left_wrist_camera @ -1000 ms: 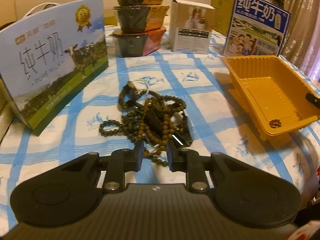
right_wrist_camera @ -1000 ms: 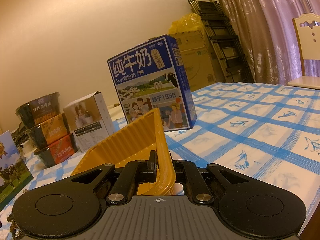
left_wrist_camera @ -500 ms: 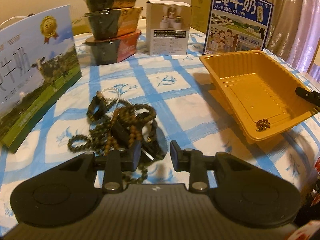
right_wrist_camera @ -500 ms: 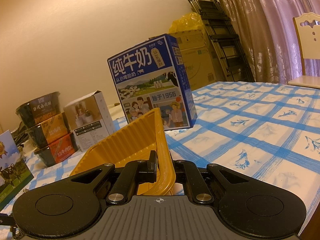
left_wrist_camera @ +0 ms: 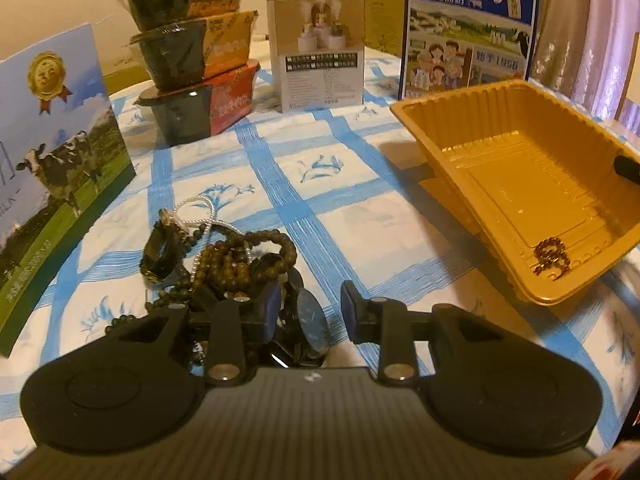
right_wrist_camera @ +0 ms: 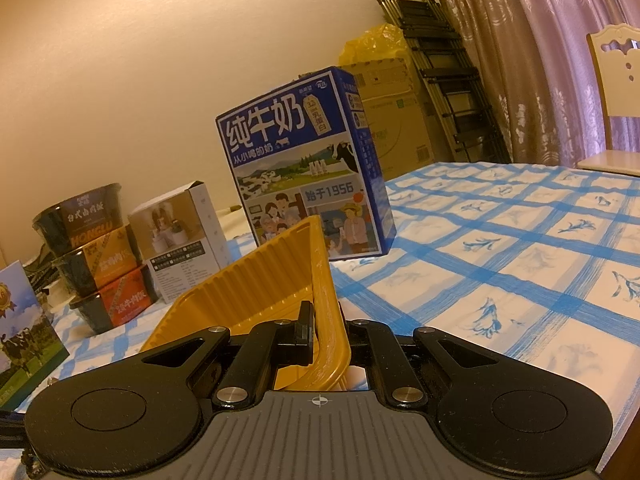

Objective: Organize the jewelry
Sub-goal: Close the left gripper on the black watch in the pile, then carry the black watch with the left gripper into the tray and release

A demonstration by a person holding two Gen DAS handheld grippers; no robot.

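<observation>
A tangle of brown bead bracelets and necklaces [left_wrist_camera: 228, 258] lies on the checked tablecloth, with a dark watch [left_wrist_camera: 314, 318] at its near edge. My left gripper [left_wrist_camera: 310, 306] hovers low over that edge, open. The watch sits between its fingers and the pads do not press on it. To the right, the yellow plastic tray [left_wrist_camera: 520, 128] is tipped up and holds one small bead bracelet [left_wrist_camera: 552, 256]. My right gripper [right_wrist_camera: 326, 328] is shut on the yellow tray [right_wrist_camera: 256, 280] at its rim. One of its fingertips [left_wrist_camera: 626, 168] shows at the tray's right wall.
A light-blue milk box [left_wrist_camera: 52, 168] stands at the left, three stacked food bowls [left_wrist_camera: 192, 64] and a white carton [left_wrist_camera: 320, 52] at the back, a dark-blue milk box [right_wrist_camera: 304, 168] behind the tray. Cardboard boxes, a folded ladder [right_wrist_camera: 444, 64] and a chair [right_wrist_camera: 616, 100] stand beyond the table.
My left gripper has moved nearer and lower over the right edge of the bead pile, and its jaws have widened a little. The right gripper and the tray have not moved.
</observation>
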